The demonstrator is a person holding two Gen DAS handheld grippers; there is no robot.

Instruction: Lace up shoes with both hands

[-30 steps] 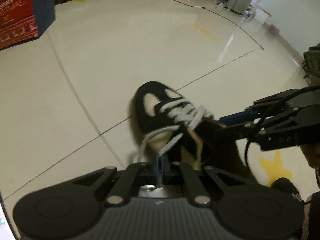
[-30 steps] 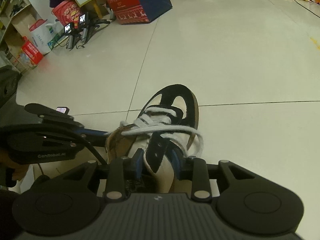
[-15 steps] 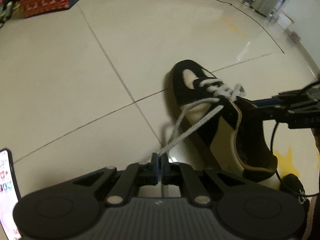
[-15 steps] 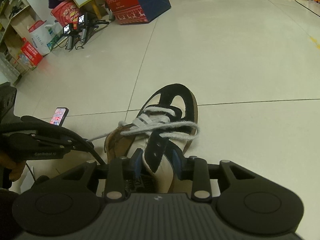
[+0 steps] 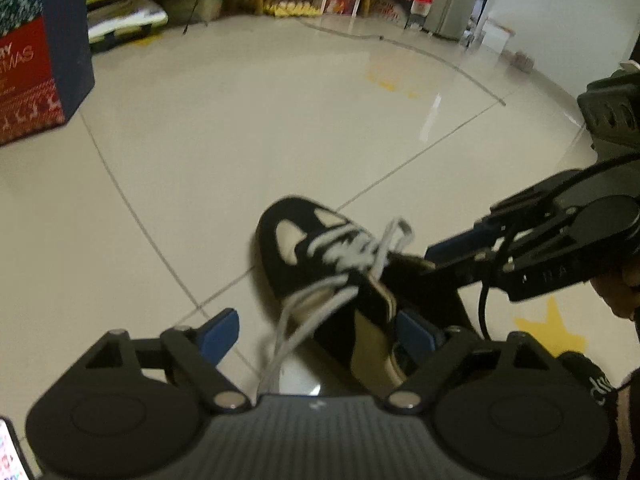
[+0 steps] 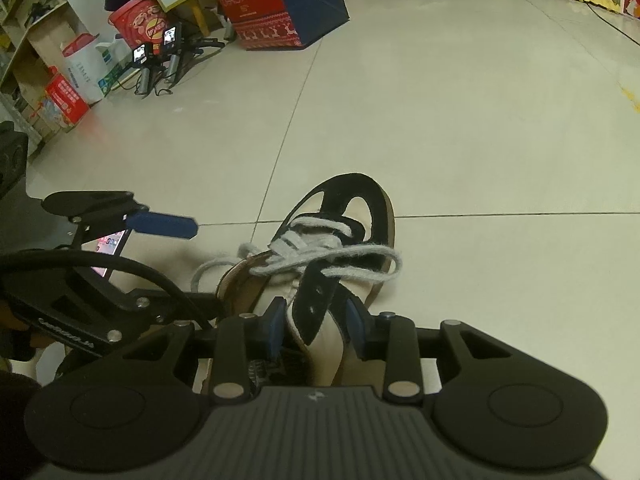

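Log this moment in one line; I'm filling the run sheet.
left gripper: opening, lace loose between pads | right gripper: shut on shoe | lacing unfinished

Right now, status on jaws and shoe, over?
Left gripper jaws opening, lace loose between them. Right gripper shut on shoe tongue. Nothing in the way.

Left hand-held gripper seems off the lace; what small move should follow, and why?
Probably re-grip: the left hand-held gripper is opening, the loose white shoelace lying unpinched between its jaws, while the right hand-held gripper clamps the black-and-cream shoe steady.
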